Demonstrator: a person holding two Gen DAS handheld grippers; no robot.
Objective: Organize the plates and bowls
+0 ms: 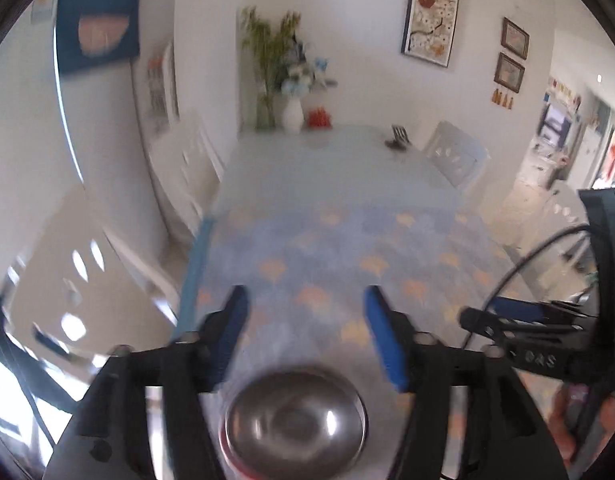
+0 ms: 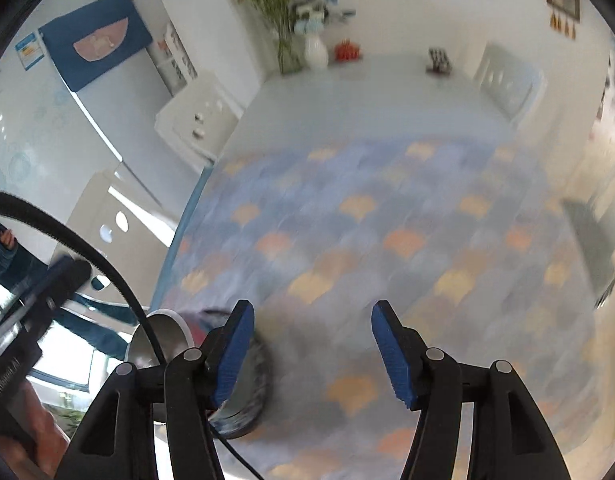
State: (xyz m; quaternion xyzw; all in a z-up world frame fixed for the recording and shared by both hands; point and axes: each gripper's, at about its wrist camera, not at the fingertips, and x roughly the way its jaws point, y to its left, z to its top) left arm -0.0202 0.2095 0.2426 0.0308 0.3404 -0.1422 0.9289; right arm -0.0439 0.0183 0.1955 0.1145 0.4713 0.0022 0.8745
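Shiny steel bowl (image 1: 295, 416) on the counter (image 1: 327, 184), near its front edge, right way up and empty inside. Under it, a thin red rim peeking out, maybe a plate, too blurry to be sure. Round bowl, so no long side to line up with; any way around the rim works the same. Seen from the left wrist: bowl low and in the middle, below the left gripper (image 1: 305, 334) and closer to the camera than the blue fingertips (image 1: 232, 320). Jaws wide apart, nothing between them, touching nothing; only the patterned tablecloth (image 1: 347, 264) showing in the gap. Seen from the right wrist: same bowl (image 2: 163, 344) off to the left, partly hidden behind the left blue finger, outside the gap of the right gripper (image 2: 312, 354). Those jaws apart too, holding nothing, touching nothing as far as can be told. Left hand nearer, by the look of it, with the bowl straight under its jaws; right hand off to one side. To pick up the bowl, probably best to drop the left jaws down and back a little, one finger inside the rim and one outside. Far end of the counter: a white vase (image 1: 293, 114) with flowers, a small red thing, and a dark holder, all well apart from the bowl. Everything a bit smeared.
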